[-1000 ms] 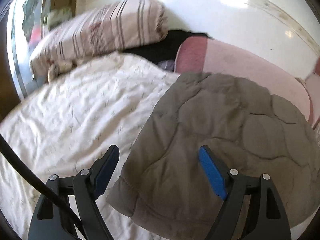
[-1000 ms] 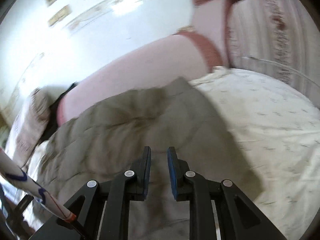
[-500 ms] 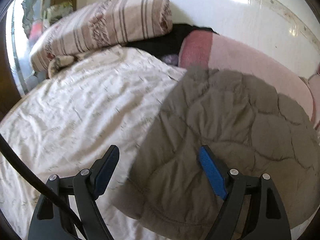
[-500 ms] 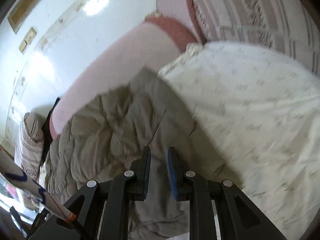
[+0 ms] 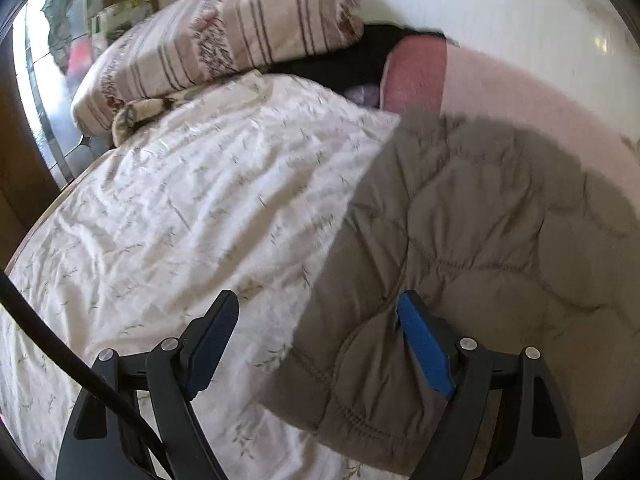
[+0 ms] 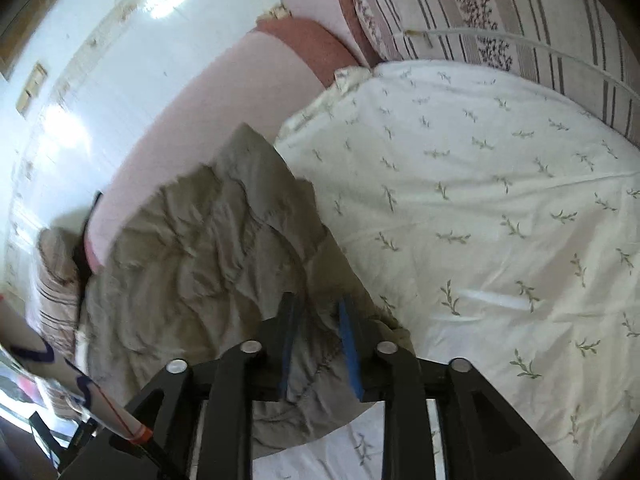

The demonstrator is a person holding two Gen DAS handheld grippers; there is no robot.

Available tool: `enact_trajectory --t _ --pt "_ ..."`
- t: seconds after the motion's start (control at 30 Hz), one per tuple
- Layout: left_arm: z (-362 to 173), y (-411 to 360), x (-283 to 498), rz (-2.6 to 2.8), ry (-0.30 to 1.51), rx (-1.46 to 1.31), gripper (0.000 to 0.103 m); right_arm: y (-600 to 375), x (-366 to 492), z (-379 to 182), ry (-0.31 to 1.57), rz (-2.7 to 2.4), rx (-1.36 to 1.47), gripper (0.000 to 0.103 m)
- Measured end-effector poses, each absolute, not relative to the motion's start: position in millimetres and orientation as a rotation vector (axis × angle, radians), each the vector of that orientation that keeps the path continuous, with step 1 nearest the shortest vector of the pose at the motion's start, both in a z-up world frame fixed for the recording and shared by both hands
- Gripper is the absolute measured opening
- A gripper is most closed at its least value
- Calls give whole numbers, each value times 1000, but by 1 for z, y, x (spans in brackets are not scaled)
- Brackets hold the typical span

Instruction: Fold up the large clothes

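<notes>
A grey-brown quilted garment (image 5: 460, 240) lies on a bed with a white leaf-print sheet (image 5: 180, 208). My left gripper (image 5: 316, 316) is open, hovering low over the garment's near left corner; its right blue pad touches the fabric. In the right wrist view the same garment (image 6: 200, 240) lies crumpled. My right gripper (image 6: 318, 312) has its jaws a little apart around a fold at the garment's near right edge. Whether it pinches the fabric is unclear.
A striped pillow (image 5: 224, 36) and a dark item (image 5: 344, 64) lie at the head of the bed. A pink padded headboard (image 5: 500, 88) runs along the white wall. Another striped pillow (image 6: 500, 12) sits far right. White sheet (image 6: 500, 220) spreads to the right.
My left gripper moved forward and lower onto the garment's corner. My right gripper swung right and down, and its jaws parted from nearly shut to slightly open around the garment's edge.
</notes>
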State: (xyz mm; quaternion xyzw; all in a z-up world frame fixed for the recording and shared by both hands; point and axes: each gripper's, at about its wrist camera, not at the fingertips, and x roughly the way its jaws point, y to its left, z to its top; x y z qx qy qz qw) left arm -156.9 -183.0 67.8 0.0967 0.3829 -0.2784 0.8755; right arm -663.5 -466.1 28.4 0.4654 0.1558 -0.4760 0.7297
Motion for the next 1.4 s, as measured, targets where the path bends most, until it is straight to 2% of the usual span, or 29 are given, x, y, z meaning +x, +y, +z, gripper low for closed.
enact_trajectory --t 0.07,0.47,0.77,1.0,1.4 --pt "77 -173 -154 -581 803 163 82 -461 -669 36 328 -1065 1006 39" --pt "74 -150 -145 -597 938 129 82 -445 -677 51 305 -1054 1014 42" --pt "70 -176 -185 -594 828 285 82 -416 -614 52 449 -938 845 42" --pt "59 -199 -212 -566 681 401 82 -402 -565 24 622 -910 742 42" --pt "50 -201 -208 -583 708 350 82 -403 -562 17 643 -919 737 42"
